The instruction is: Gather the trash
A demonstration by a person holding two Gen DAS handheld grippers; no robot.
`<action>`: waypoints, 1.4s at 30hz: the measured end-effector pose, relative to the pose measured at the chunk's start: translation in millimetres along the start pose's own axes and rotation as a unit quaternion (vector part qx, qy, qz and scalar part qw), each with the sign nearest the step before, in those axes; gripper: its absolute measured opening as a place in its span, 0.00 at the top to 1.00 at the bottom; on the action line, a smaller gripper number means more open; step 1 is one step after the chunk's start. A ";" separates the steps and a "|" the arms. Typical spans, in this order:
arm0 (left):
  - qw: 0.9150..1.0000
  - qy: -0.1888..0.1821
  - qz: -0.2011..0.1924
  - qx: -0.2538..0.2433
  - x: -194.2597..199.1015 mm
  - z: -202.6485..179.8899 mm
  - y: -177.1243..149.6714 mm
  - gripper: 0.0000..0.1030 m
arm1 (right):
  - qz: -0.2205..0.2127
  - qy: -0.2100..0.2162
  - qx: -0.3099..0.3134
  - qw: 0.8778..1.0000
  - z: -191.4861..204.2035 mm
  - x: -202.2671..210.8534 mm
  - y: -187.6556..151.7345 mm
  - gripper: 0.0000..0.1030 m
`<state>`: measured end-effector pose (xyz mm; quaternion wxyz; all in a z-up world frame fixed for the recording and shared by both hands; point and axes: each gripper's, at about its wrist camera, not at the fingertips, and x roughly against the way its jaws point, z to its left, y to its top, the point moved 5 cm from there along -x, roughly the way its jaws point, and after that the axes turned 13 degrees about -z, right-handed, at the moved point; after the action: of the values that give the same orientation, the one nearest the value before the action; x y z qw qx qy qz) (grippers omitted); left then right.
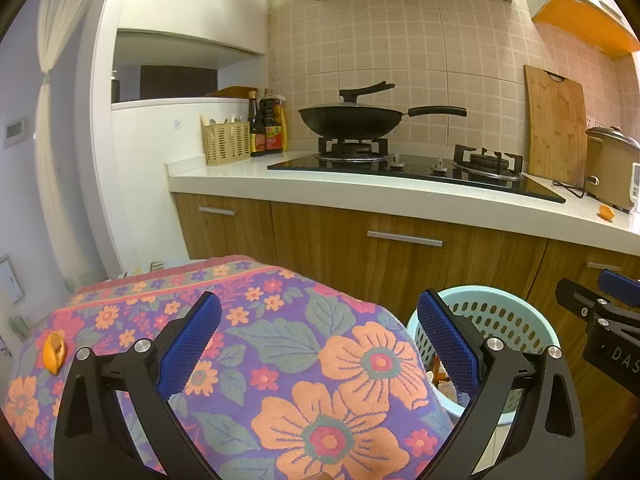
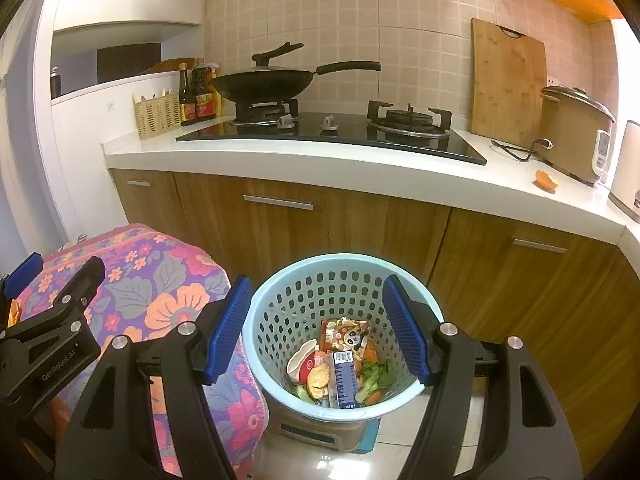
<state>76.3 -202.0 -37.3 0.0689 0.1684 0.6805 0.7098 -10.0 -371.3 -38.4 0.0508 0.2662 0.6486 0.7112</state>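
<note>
A pale blue perforated trash basket (image 2: pixel 280 312) stands on the floor before the cabinets, holding food scraps and wrappers (image 2: pixel 340 364). My right gripper (image 2: pixel 320 328) hovers open above its rim with nothing between its blue pads. My left gripper (image 1: pixel 320 344) is open over a floral cloth (image 1: pixel 280 360), holding nothing. An orange peel (image 1: pixel 54 352) lies on the cloth at the far left. Another orange peel (image 2: pixel 546 180) rests on the white countertop (image 2: pixel 360 172) near the rice cooker; it also shows as peel (image 1: pixel 606 213). The basket (image 1: pixel 500 320) appears right of the cloth.
A black wok (image 2: pixel 264 80) sits on the gas hob (image 2: pixel 332 132). Sauce bottles (image 2: pixel 198 96) and a utensil basket (image 2: pixel 156 116) stand at the left. A wooden cutting board (image 2: pixel 508 84) leans on the tiles beside a rice cooker (image 2: pixel 572 132). Wooden cabinet doors (image 2: pixel 320 232) run below.
</note>
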 end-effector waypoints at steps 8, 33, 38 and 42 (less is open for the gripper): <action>1.000 -0.001 0.001 -0.003 -0.3 -0.4 -1.1 0.07 | 0.005 0.002 -0.003 1.000 -0.3 -1.9 -2.0 0.38; 1.000 -0.017 0.007 0.004 -1.5 -1.9 -4.7 0.07 | 0.009 0.004 -0.007 1.000 0.9 -2.3 -6.5 0.38; 1.000 0.001 -0.002 0.000 0.8 1.1 -1.9 0.07 | 0.012 0.004 -0.008 1.000 1.7 -3.2 -7.9 0.38; 1.000 0.010 -0.012 0.000 2.9 5.1 1.8 0.07 | 0.012 0.003 -0.008 1.000 1.9 -3.3 -7.7 0.38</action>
<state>75.5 -196.3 -35.0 0.0706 0.1533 0.6827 0.7109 -8.5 -369.9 -46.7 0.0425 0.2708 0.6400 0.7179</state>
